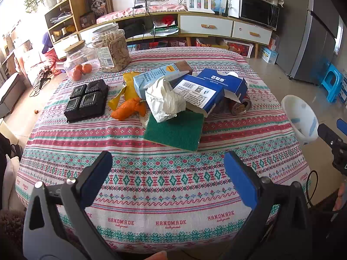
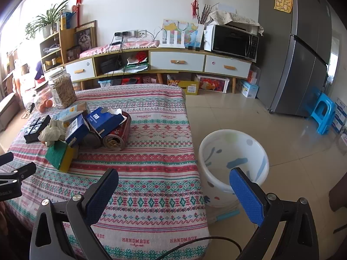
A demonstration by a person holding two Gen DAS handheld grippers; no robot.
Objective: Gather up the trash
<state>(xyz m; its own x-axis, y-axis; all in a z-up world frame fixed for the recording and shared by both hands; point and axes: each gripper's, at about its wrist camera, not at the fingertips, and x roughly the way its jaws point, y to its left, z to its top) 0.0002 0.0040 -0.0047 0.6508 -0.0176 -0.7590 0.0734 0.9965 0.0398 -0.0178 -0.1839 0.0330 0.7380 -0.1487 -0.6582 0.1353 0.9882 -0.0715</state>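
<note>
Trash [image 1: 173,95] lay heaped on the table [image 1: 151,186] ahead of the left gripper [image 1: 168,166], whose jaws stood wide and empty; the blue carton [image 1: 208,91] pointed away rightward. Right gripper [image 2: 173,184] jaws also gaped empty, bucket [image 2: 233,164] just beyond.

Table cover [image 1: 151,186]: woven cloth, red and green patterns, matt, a bit rough.
Green scrub pad [image 1: 175,130], middle of table: fuzzy, rough; yellow sponge under it in right wrist view.
Crumpled white paper [image 1: 164,99]: wrinkled, matt.
Dark blue box [image 1: 216,86] and light blue carton [image 1: 151,78]: smooth cardboard, slight shine.
Red drink can [image 2: 117,136]: shiny metal.
Black tray [image 1: 86,99], near left edge: glossy plastic.
Clear jars [image 1: 110,47], far left corner: see-through, shiny; one has wood lid.
White bucket [image 2: 234,162] on floor: smooth plastic.
Floor tiles [image 2: 282,130]: glossy.
Gripper pads [image 1: 97,177]: blue, bumpy, matt.
</note>
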